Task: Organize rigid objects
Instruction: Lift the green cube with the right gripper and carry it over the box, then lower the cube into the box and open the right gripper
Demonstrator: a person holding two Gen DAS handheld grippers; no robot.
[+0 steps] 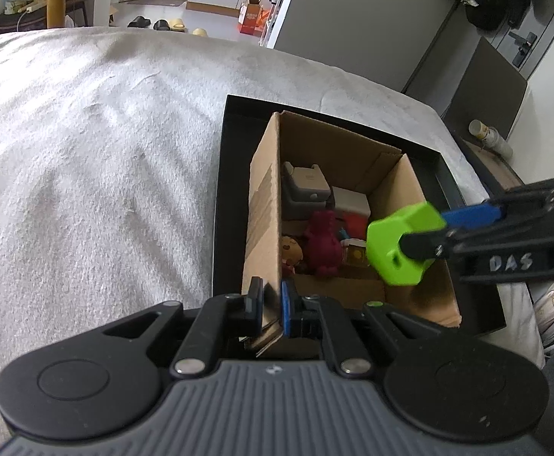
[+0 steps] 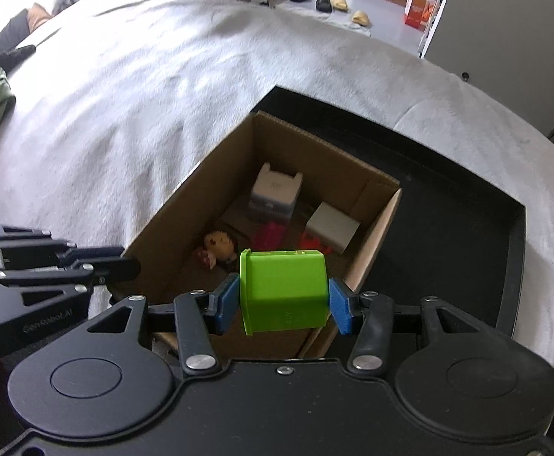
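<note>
My right gripper [image 2: 283, 306] is clamped on a green block [image 2: 284, 292], one blue pad [image 2: 226, 300] on each of its sides, and I hold it above the near part of the open cardboard box [image 2: 170, 220]. My left gripper [image 1: 270, 306] is closed on the near wall of this box, one finger outside and one inside. The box stands inside a shallow black tray [image 2: 467, 205], which lies on the grey blanket [image 1: 86, 144]. On the box floor I see a grey-white case [image 2: 275, 190], a white cube [image 2: 334, 228], a dark red dinosaur figure [image 1: 322, 243], a small doll head [image 2: 219, 245] and something red [image 1: 354, 222] beside the cube; what it is I cannot tell, it is partly hidden
</note>
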